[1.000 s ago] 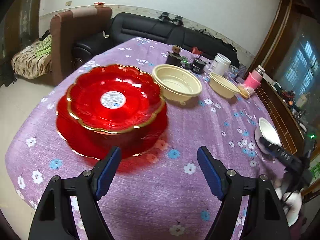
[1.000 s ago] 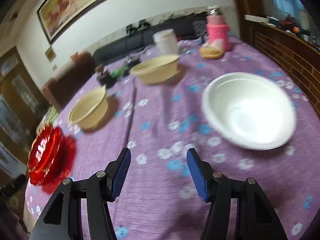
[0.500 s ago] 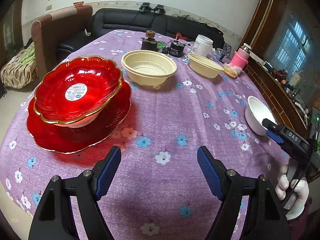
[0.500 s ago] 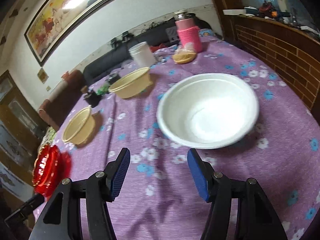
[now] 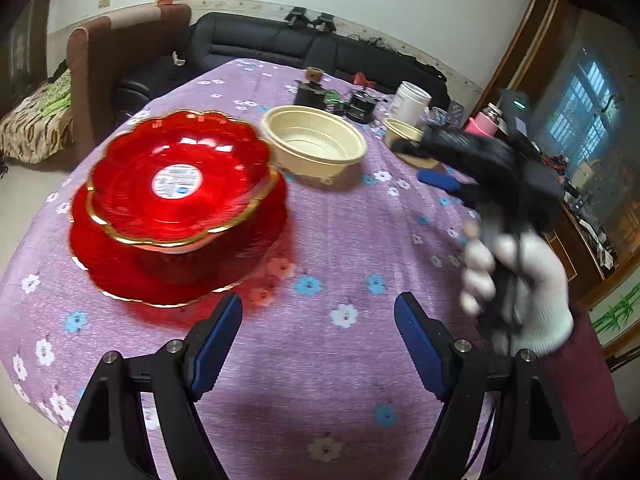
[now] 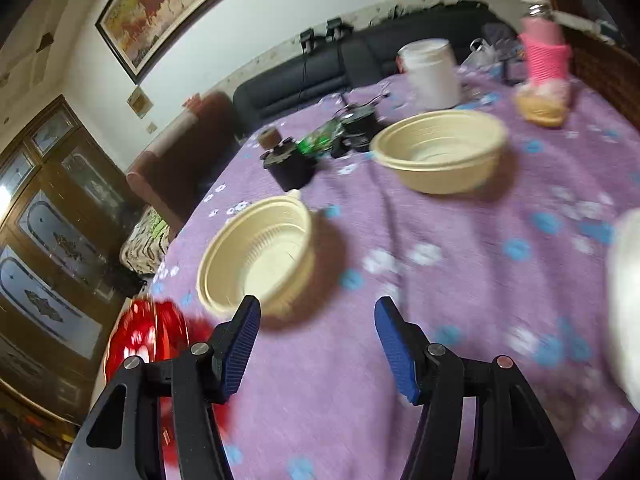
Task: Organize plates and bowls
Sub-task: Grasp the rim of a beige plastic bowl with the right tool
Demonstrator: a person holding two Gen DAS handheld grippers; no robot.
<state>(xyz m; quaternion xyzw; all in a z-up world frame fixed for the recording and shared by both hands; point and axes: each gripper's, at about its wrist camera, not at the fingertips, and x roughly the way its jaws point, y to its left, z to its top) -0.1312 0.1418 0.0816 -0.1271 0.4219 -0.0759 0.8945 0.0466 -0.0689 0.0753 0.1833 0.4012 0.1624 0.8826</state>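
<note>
A red scalloped bowl (image 5: 180, 184) sits on a larger red plate (image 5: 120, 268) at the table's left. A cream bowl (image 5: 314, 146) stands just behind them, and a second cream bowl (image 5: 402, 130) is farther right. My left gripper (image 5: 318, 320) is open and empty over the cloth, in front of the red stack. My right gripper (image 6: 318, 320) is open and empty, its left finger close to the near cream bowl (image 6: 258, 258); it also shows in the left wrist view (image 5: 448, 168), held by a white-gloved hand. The white bowl (image 6: 624, 304) is at the right edge.
The purple flowered tablecloth (image 5: 340, 248) covers the table. At the back are a white jar (image 6: 432, 74), a pink bottle (image 6: 546, 56), small black items (image 6: 290, 164) and a bagged snack (image 6: 540, 110). A black sofa (image 5: 304, 46) and brown armchair (image 5: 116, 64) stand behind the table.
My right gripper swung left, away from the white bowl toward the cream bowls. My left gripper's view shifted back to the left, nearer the red stack. Both stay open.
</note>
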